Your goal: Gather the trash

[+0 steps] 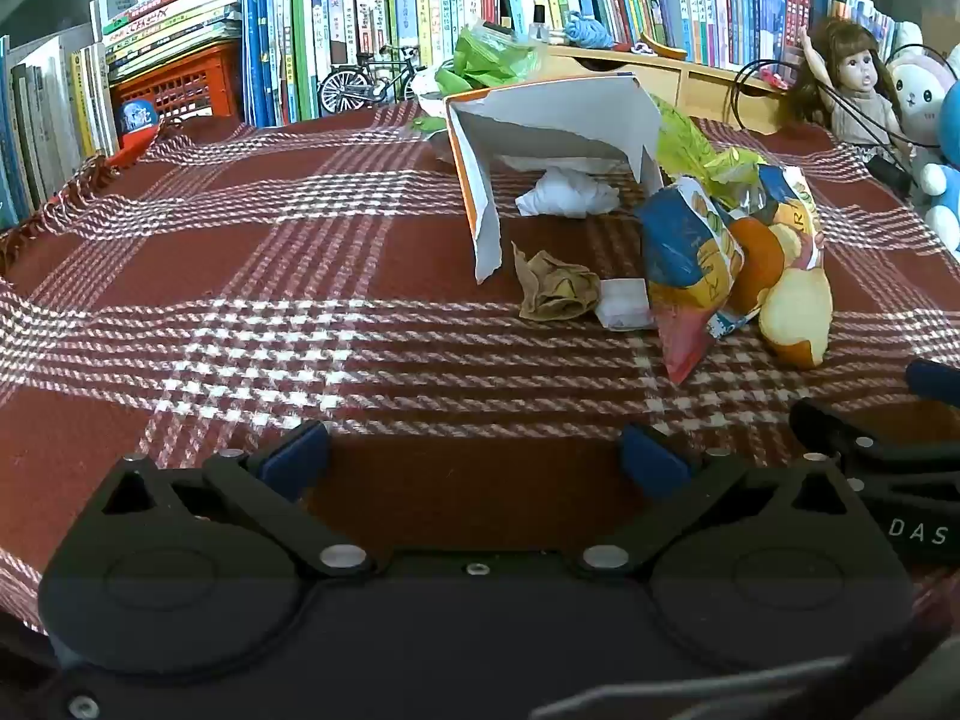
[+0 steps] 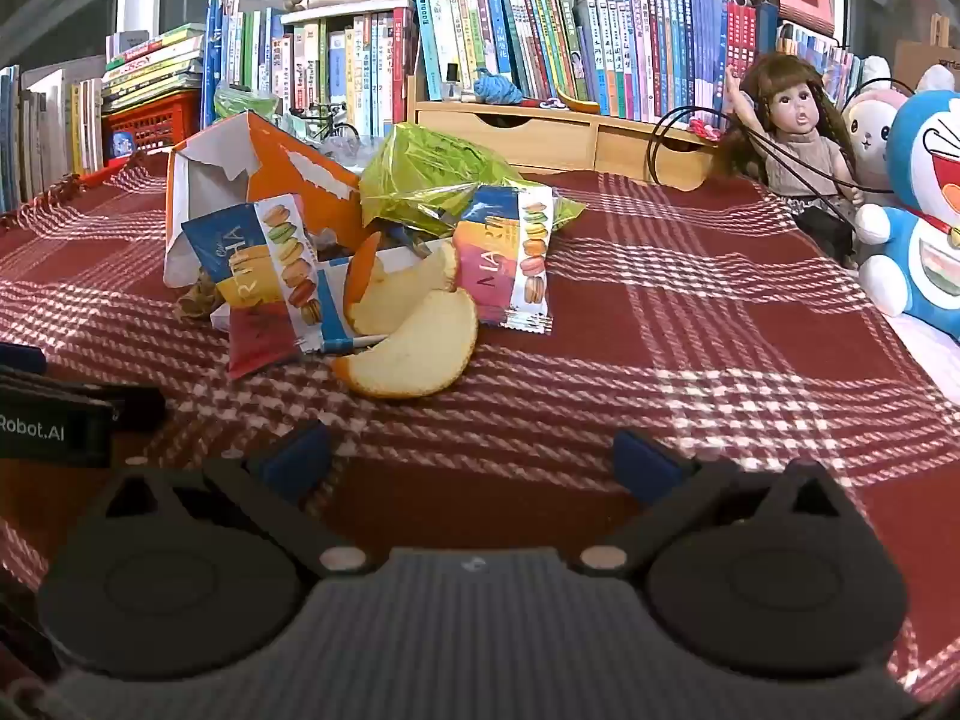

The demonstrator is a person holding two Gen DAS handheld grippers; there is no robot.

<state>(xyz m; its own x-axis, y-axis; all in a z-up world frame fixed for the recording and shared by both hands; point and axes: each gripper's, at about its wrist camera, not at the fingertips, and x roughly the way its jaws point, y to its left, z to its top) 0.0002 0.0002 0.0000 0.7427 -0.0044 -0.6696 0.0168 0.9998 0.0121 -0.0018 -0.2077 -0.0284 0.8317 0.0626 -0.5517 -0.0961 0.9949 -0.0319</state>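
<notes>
A heap of trash lies on the red plaid cloth (image 1: 240, 276). A torn orange-and-white carton (image 1: 540, 120) (image 2: 264, 174) lies on its side with a crumpled white tissue (image 1: 567, 195) at its mouth. In front of it are a crumpled brown paper (image 1: 555, 288), a colourful macaron wrapper (image 1: 690, 276) (image 2: 270, 276), a second macaron wrapper (image 2: 510, 258), orange peel pieces (image 1: 798, 312) (image 2: 414, 348) and a green foil bag (image 2: 432, 180) (image 1: 690, 144). My left gripper (image 1: 474, 459) is open, short of the heap. My right gripper (image 2: 471, 459) is open, just short of the peel.
Shelves of books (image 2: 540, 30) line the back, with a wooden drawer unit (image 2: 540, 126), a red crate (image 1: 180, 84) and a model bicycle (image 1: 366, 81). A doll (image 2: 798, 126) and plush toys (image 2: 924, 210) sit at the right. The right gripper's body (image 1: 888, 462) shows in the left view.
</notes>
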